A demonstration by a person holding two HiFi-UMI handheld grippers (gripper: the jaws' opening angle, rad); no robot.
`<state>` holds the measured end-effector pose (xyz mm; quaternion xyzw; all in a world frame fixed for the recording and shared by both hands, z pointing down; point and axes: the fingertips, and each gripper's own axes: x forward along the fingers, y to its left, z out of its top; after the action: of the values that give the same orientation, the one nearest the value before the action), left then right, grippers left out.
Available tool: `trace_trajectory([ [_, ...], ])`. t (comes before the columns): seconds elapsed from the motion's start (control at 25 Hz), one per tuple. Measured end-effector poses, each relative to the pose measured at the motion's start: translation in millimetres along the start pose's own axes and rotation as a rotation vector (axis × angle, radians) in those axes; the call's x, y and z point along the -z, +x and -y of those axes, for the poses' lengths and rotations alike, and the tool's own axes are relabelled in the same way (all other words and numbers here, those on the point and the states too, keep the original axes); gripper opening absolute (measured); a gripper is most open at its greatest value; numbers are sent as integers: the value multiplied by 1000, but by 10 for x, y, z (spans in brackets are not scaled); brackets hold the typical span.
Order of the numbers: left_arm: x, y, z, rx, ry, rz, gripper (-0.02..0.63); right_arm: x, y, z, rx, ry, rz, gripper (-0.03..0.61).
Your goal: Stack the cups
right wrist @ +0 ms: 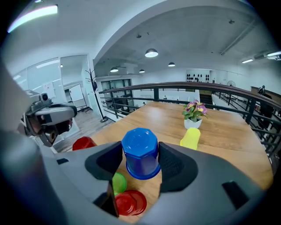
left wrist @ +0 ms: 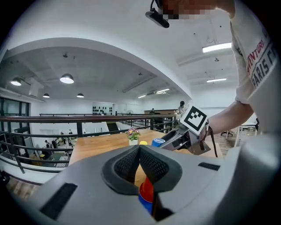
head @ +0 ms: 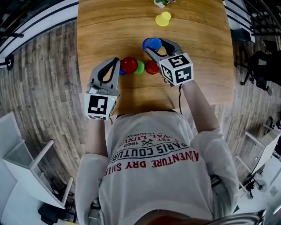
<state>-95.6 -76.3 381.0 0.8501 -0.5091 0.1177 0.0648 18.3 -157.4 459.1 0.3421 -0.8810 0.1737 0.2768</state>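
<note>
My right gripper (head: 156,45) (right wrist: 140,154) is shut on an upside-down blue cup (head: 152,43) (right wrist: 140,151), held above the wooden table (head: 197,66). Below it lie a green cup (head: 139,67) (right wrist: 117,182) and a red cup (head: 152,67) (right wrist: 129,202). Another red cup (head: 129,64) (left wrist: 147,189) sits upside down over a blue one (head: 122,71) (left wrist: 145,203), right beside the tips of my left gripper (head: 117,61) (left wrist: 139,149). Its pads meet at the tips with nothing between them. A yellow cup (head: 163,19) (right wrist: 190,138) lies on its side farther back.
A small white pot with flowers (head: 161,2) (right wrist: 194,115) stands at the table's far edge, behind the yellow cup. Railings (right wrist: 228,94) border the floor beyond the table. The table's near edge runs just in front of the person's shirt (head: 149,158).
</note>
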Motion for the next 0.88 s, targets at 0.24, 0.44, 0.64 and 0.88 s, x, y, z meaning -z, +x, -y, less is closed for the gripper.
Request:
trace_trajectory([
  [0.24,17,-183,129,14,2,9,15,211,-237,-297,-33,-3,-12,268],
  [0.44,91,-292,221,23,4,-3,15,438,-304,-486,-55,-12,-42,268],
  [0.64,108,-333,269,27,3,-7,15,565,-302,-536,-57,-3,-60,268],
  [0.88,165,-407,280,17,-2,-20,15,540,-272,-600,-62,1,-43,268],
])
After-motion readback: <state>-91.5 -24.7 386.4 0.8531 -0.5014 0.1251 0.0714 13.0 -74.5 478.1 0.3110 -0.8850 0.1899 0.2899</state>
